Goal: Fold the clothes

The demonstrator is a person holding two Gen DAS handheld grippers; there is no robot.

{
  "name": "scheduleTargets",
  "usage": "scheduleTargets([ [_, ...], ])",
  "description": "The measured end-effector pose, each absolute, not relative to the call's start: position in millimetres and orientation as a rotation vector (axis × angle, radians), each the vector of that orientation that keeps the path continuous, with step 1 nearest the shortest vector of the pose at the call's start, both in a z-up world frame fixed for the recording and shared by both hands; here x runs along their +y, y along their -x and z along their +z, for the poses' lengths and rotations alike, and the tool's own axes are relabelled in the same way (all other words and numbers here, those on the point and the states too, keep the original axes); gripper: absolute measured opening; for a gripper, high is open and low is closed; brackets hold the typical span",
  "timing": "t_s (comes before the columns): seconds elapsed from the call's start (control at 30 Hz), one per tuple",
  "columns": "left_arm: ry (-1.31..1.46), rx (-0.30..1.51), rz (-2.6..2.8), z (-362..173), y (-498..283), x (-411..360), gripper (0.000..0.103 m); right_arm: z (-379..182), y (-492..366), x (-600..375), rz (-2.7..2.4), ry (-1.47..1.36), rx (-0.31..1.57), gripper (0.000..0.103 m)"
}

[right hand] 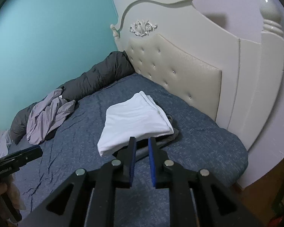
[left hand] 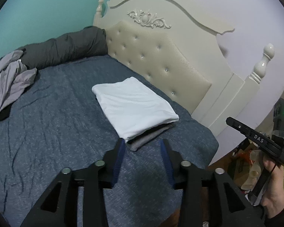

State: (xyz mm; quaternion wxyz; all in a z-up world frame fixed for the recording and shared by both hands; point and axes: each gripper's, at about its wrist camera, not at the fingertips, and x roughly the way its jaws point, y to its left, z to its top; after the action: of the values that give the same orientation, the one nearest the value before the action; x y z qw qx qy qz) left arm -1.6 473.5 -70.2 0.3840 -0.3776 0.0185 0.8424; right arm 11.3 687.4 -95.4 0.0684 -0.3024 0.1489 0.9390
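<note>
Left wrist view: left gripper (left hand: 143, 141) half open, nothing between pads, hovering above bed (left hand: 56, 123). Folded white garment (left hand: 134, 107) at 12 o'clock atop grey folded piece (left hand: 142, 139) — soft, light, likely to sag unless taken by folded edge.

Right wrist view: right gripper (right hand: 142, 141) narrow gap, empty. Crumpled lilac garment (right hand: 47, 117) at 10 o'clock — limp; pinch hem or corner.

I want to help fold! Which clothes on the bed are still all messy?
The light purple clothes by the green wall are crumpled in a heap. The white shirt near the headboard is folded flat, stacked on a folded grey one.
</note>
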Motion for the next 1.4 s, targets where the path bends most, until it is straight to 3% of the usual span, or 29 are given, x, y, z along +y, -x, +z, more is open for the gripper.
scheduleTargets([
  [0.17,0.928,0.067,2.149,-59.2,-12.9,460.5,0.050,-86.1,-34.6,670.3,2.822,0.889,0.441,0.016],
  [0.23,0.919,0.070,2.145,-55.7,-19.0,455.5,0.054,-83.4,-41.6,662.9,2.821,0.882,0.432,0.027],
  [0.47,0.887,0.084,2.142,-46.2,-38.4,437.0,0.063,-73.7,-68.0,637.6,2.821,0.865,0.413,0.030],
  [0.73,0.867,0.089,2.145,-42.1,-55.1,410.5,0.073,-73.4,-96.9,615.7,2.814,0.843,0.433,0.049],
  [1.0,0.858,0.119,2.146,-43.8,-67.3,391.1,0.082,-77.9,-116.5,595.3,2.804,0.835,0.419,0.053],
  [1.1,0.856,0.124,2.147,-45.0,-71.1,385.7,0.085,-77.3,-122.9,591.5,2.795,0.816,0.420,0.065],
  [1.4,0.837,0.130,2.134,-48.0,-84.7,376.1,0.093,-76.9,-140.8,576.9,2.782,0.763,0.369,0.077],
])
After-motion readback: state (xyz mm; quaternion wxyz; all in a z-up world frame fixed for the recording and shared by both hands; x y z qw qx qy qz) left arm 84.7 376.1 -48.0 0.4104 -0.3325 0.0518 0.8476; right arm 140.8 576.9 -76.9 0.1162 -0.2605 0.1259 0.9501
